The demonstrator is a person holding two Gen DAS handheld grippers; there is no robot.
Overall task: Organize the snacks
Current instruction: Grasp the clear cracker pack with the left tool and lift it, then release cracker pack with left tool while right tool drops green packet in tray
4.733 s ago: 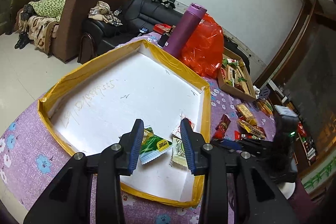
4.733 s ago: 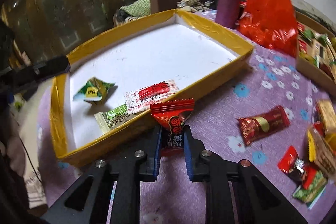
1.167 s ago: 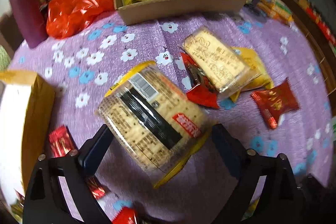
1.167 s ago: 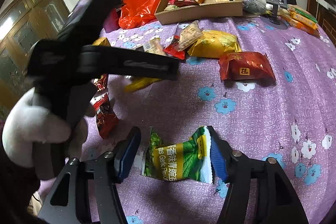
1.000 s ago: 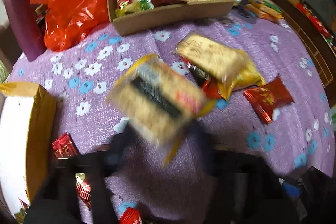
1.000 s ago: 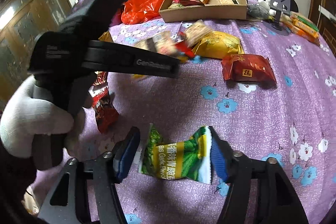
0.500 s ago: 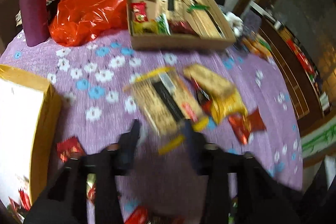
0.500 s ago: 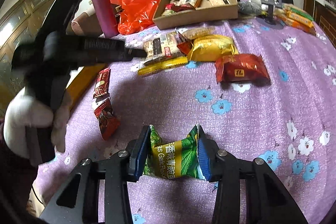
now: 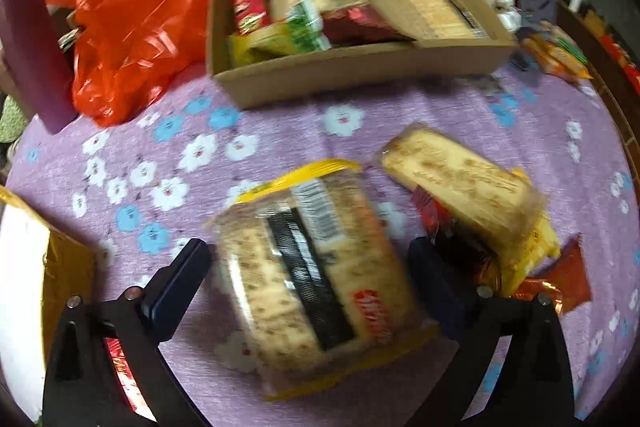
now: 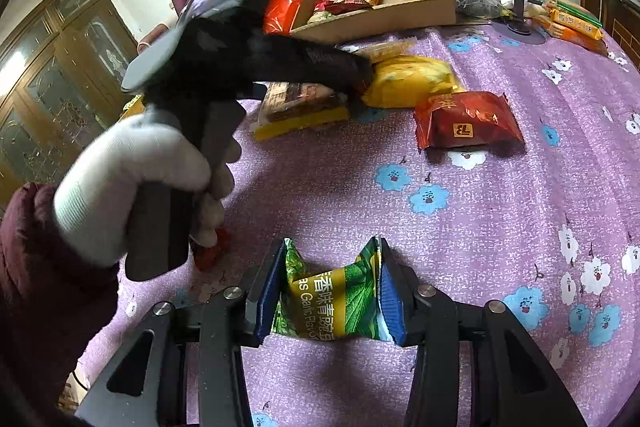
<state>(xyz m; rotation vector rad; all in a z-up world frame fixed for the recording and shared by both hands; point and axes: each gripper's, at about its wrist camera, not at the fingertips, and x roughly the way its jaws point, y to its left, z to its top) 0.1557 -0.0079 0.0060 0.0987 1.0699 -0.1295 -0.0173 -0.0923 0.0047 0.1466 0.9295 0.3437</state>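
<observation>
A clear cracker packet (image 9: 312,267) with a yellow edge lies on the purple flowered cloth (image 9: 280,123). My left gripper (image 9: 308,279) straddles it. Its jaws are opening wide, and both pads stand just off the packet's sides. In the right wrist view this same gripper (image 10: 352,71) sits over the cracker packet (image 10: 300,103), held by a white-gloved hand (image 10: 132,179). My right gripper (image 10: 332,263) is shut on a green pea packet (image 10: 332,303), which crumples between the blue pads.
A cardboard box (image 9: 352,67) of sorted snacks stands at the back, beside a red bag (image 9: 128,7) and a purple bottle (image 9: 28,47). Another cracker packet (image 9: 460,187) lies on a yellow pack to the right. A yellow-taped box (image 9: 68,267) is at the left. A red packet (image 10: 464,123) lies nearby.
The left gripper pulled away from the cracker packet with narrow jaws, then came back over it and spread wide. The right fingers squeezed in on the green packet.
</observation>
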